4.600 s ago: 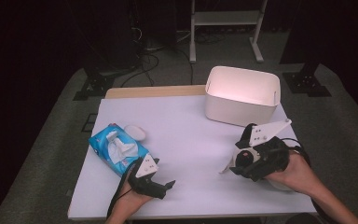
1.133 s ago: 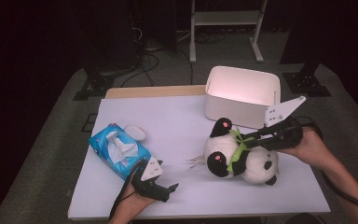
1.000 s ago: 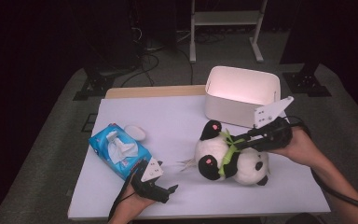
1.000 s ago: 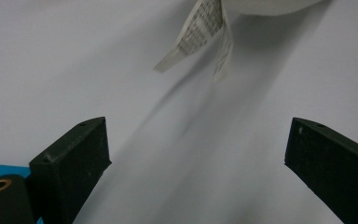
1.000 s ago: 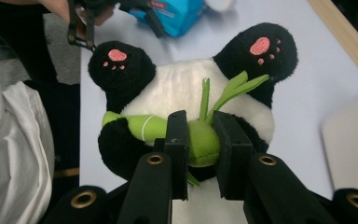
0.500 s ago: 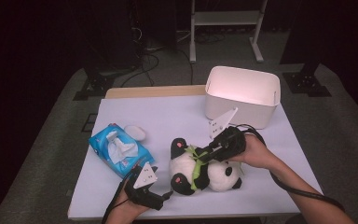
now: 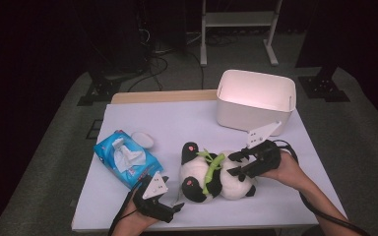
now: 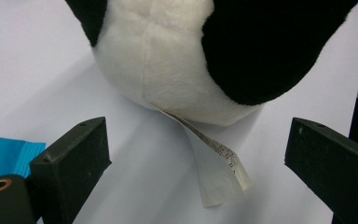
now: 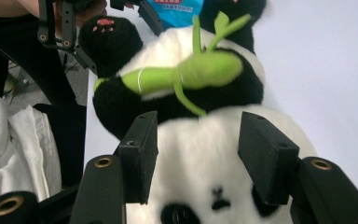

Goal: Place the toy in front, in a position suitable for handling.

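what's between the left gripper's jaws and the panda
Bare white table and the plush panda's sewn-in label, reaching toward the open left gripper, in the left gripper view.

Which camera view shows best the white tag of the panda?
The left gripper view: the tag hangs from the panda onto the table, with print visible. The high view shows it as a tiny sliver. In the right gripper view I cannot find it.

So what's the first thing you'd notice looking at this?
The panda, a plush toy with a green bamboo sprig, lying on the white table near its front edge. The right gripper sits at the panda's head, its jaws just opened and no longer pinching it, while the left gripper waits open by its bottom. Behind are a blue tissue pack at left and a white bin at right.
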`<state>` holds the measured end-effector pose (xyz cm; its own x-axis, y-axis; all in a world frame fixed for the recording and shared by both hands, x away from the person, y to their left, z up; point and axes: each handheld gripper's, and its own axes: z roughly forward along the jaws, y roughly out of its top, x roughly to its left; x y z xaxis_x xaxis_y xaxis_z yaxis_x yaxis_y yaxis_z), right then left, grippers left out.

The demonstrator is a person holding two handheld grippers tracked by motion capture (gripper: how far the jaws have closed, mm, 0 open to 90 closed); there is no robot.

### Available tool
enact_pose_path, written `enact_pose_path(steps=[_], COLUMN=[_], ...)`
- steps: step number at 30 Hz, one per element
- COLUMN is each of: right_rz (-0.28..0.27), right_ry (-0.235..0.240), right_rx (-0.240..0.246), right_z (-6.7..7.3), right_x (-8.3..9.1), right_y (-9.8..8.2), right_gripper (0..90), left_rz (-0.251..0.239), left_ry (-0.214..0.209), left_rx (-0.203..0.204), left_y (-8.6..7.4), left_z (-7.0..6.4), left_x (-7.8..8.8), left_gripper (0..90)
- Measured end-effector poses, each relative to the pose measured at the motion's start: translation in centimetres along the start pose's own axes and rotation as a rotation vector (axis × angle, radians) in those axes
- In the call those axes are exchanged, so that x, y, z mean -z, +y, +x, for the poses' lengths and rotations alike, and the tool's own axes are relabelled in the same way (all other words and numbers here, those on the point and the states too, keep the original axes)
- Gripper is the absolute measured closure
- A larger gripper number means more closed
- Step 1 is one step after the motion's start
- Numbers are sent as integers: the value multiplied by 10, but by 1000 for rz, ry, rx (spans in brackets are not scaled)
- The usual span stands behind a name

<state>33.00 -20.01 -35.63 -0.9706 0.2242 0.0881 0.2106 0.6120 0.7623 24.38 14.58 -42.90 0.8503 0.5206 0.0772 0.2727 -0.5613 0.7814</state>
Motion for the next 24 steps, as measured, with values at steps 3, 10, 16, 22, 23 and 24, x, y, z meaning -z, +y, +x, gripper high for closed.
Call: enact_pose_path(steps=[3, 10, 16, 22, 23, 24], right_rz=[-2, -113, -101, -120, -128, -128], right_ry=[-33, -48, -80, -89, -93, -93], right_rx=[5, -4, 43, 38, 39, 39], right_z=[2, 4, 12, 12, 12, 12], right_x=[1, -6, -7, -8, -9, -9], right_y=[-6, -35, -35, -38, -39, -39], right_gripper=[475, 482, 469, 441, 438, 438], left_rz=[-3, 11, 26, 31, 40, 44], left_ry=[-10, -9, -8, -18, -18, -19], left_rx=[0, -36, -72, -77, -82, -87], left_y=[2, 7, 12, 17, 19, 19], left_z=[0, 2, 11, 21, 24, 25], left_x=[-1, 11, 25, 34, 37, 39], left_gripper=[53, 57, 113, 130, 131, 131])
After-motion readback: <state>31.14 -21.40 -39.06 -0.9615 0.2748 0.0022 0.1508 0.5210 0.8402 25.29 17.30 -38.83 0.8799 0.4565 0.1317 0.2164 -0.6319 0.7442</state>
